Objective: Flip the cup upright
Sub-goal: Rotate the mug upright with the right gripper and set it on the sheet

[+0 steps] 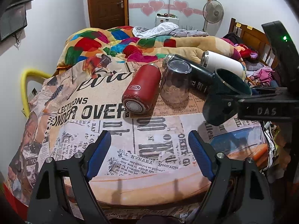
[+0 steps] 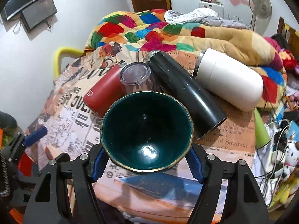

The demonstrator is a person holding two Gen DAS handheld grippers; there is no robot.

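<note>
A dark green cup [image 2: 146,130] with a gold rim is held between the blue pads of my right gripper [image 2: 146,160], its mouth facing the camera. In the left wrist view the same cup [image 1: 222,97] hangs tilted above the table's right side, mouth up and to the right, with the right gripper [image 1: 233,102] shut on it. My left gripper [image 1: 149,149] is open and empty over the newspaper-print cloth [image 1: 104,123] near the front edge.
A red flask [image 1: 142,89] lies on its side. A clear glass [image 1: 175,80] stands upside down beside it. A black flask [image 2: 185,93] and a white flask [image 2: 229,78] lie behind. A colourful blanket [image 1: 130,43] lies beyond. Cables and clutter [image 2: 276,149] sit at right.
</note>
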